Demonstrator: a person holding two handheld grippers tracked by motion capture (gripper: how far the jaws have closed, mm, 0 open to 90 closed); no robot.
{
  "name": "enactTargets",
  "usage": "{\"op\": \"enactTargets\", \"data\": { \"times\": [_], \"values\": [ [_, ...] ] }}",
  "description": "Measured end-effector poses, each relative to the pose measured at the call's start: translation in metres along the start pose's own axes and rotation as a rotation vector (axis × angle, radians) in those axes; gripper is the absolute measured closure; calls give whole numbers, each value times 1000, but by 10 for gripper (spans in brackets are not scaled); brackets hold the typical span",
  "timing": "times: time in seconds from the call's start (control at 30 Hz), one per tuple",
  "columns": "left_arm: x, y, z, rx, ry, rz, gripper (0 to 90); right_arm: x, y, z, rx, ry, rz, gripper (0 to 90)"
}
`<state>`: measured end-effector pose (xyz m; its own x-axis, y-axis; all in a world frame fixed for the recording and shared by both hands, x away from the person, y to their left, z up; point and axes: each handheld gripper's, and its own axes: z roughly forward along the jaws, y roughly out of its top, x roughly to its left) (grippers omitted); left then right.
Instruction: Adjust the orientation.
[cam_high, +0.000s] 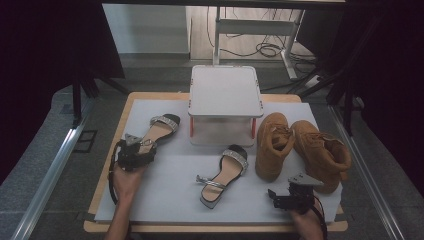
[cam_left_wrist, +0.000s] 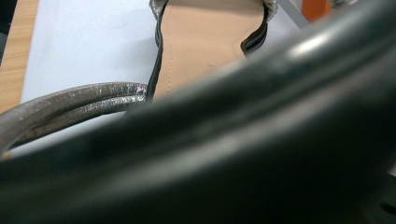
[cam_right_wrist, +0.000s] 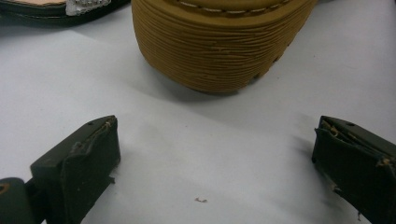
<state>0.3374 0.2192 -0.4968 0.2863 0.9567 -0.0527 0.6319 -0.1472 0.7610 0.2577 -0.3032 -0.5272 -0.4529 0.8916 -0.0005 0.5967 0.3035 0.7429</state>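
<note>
One sandal (cam_high: 159, 129) lies at the sheet's (cam_high: 165, 190) left: tan insole, black sole, glittery toe band, silver heel strap. Left gripper (cam_high: 134, 151) sits at its heel, grip unclear. Right gripper (cam_high: 290, 199), jaws spread, rests before a tan boot (cam_high: 272, 145).

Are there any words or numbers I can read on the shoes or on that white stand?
No text: none can be read anywhere.
Sandal at the left gripper: tan insole bare, no print visible.
Other sandal: no label visible.
Tan boots: no brand mark visible.
White stand: top blank.
</note>
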Motion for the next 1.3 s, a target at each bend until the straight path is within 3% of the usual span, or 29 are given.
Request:
{"op": "enactTargets", "data": {
  "times": [0.27, 0.77, 1.07, 1.3],
  "values": [
    [-3, -11, -18, -10, -35, 3, 391, 0, 0, 0, 0, 0, 0, 13],
    [-31, -26, -42, -25, -118, 55, 391, 0, 0, 0, 0, 0, 0, 14],
    [-50, -24, -46, -26, -162, 96, 391, 0, 0, 0, 0, 0, 0, 14],
    [-64, -16, -38, -25, -184, 118, 391, 0, 0, 0, -2, 1, 0, 14]
  ]
}}
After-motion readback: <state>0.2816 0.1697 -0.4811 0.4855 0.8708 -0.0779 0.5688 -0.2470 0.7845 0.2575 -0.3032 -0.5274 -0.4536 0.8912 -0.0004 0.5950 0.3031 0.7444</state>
